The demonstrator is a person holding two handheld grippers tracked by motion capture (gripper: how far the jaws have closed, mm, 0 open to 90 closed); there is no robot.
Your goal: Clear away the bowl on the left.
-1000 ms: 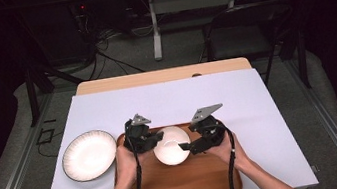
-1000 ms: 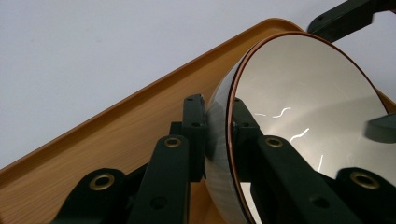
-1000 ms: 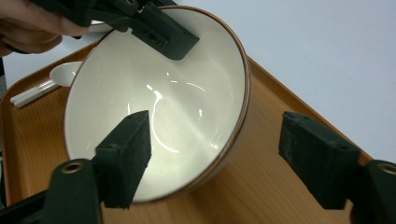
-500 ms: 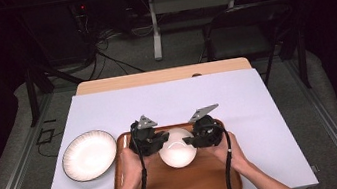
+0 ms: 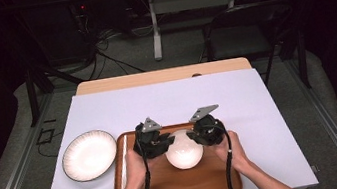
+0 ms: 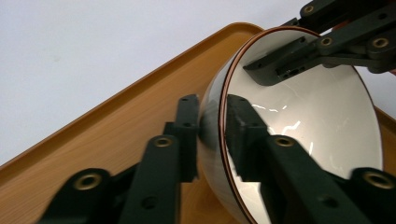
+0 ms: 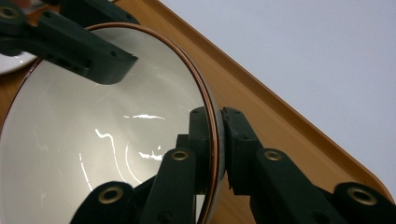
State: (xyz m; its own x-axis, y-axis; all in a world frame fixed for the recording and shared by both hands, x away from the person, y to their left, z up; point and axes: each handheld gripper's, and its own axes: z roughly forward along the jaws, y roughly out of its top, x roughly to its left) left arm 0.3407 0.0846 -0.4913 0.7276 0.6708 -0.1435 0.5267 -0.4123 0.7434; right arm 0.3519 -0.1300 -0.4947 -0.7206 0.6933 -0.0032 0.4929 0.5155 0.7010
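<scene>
A white bowl (image 5: 183,149) with a thin brown rim is over the middle of a wooden tray (image 5: 190,185); I cannot tell whether it rests on it. My left gripper (image 5: 168,144) is at the bowl's left rim. In the left gripper view its jaws (image 6: 212,135) straddle the bowl (image 6: 308,121) wall, one outside and one inside, pads touching; they have just been opening a little. My right gripper (image 5: 194,138) has just been closing on the right rim. In the right gripper view it (image 7: 215,140) pinches the bowl (image 7: 93,140) wall.
A white ribbed plate (image 5: 89,155) lies left of the tray on the pale table cover (image 5: 167,99). The tray's raised lip (image 6: 116,140) runs close behind the bowl. Beyond the table stand a chair (image 5: 247,27) and cables on the floor.
The right gripper's jaws, open beside the bowl a second ago, have shut on its right rim. The bowl and both grippers have shifted slightly to the right and nearer to me.
</scene>
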